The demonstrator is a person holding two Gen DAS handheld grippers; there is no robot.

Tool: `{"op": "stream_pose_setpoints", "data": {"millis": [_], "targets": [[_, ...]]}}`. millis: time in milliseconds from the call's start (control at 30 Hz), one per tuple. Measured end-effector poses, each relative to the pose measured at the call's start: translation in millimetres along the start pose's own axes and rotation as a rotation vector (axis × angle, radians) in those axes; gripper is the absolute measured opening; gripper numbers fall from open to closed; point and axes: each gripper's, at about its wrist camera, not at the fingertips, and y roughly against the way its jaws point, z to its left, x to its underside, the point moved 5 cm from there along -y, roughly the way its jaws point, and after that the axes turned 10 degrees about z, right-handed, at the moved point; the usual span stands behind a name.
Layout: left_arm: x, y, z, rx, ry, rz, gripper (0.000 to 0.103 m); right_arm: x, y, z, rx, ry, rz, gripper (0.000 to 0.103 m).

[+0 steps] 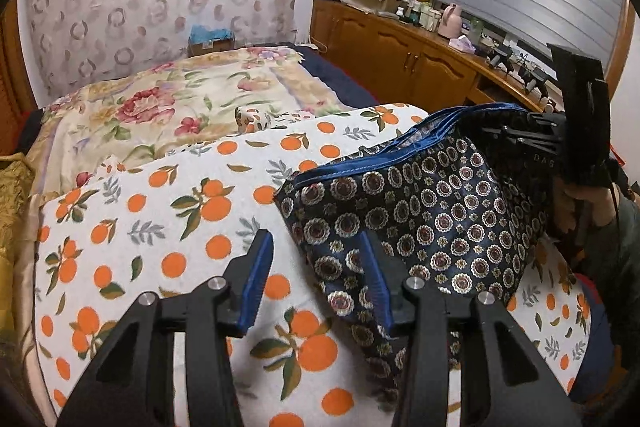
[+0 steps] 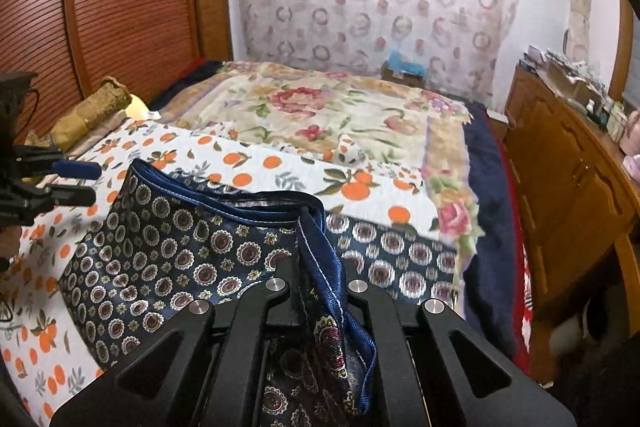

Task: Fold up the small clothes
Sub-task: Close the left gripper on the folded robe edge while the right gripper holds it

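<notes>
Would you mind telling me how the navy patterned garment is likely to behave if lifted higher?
The navy patterned garment probably stays floppy: it sags between the right claw and bed. Its sheen suggests slippery fabric. It looks light.

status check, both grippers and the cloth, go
Left gripper open, empty, beside the patterned navy garment. Right gripper shut on its blue waistband, lifting that edge off the orange-print sheet. Nothing in the way.

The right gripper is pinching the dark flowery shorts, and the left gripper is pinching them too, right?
Not quite. The left gripper is open and holds nothing, as the left wrist view shows. The right gripper does pinch the shorts by their blue waistband.
</notes>
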Motion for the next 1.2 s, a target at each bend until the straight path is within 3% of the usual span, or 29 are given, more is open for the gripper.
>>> {"op": "stream_pose_setpoints", "data": {"millis": [467,800,900,1067,1200], "targets": [[-13.6,-32.4,10.6,0.004,0.022,0.061,0.044,5.0,-15.1,-11.6,0.050,-0.021,0.056,0.000],[-12.1,-48.2,11.6,0.005,0.027,0.097,0.044,2.9,-16.3,-14.5,0.050,-0.049,0.045,0.003],[-12.2,-52.3,10.6,0.010,0.026,0.107,0.044,3.9,-5.4,-16.4,0.077,-0.064,0.030,0.009],[-13.3,-59.7,11.1,0.024,0.035,0.119,0.044,13.2,14.2,-28.8,0.140,-0.117,0.016,0.038],[-17.9,-62.6,10.9,0.036,0.047,0.115,0.044,26.9,27.9,-37.2,0.177,-0.147,0.012,0.044]]}}
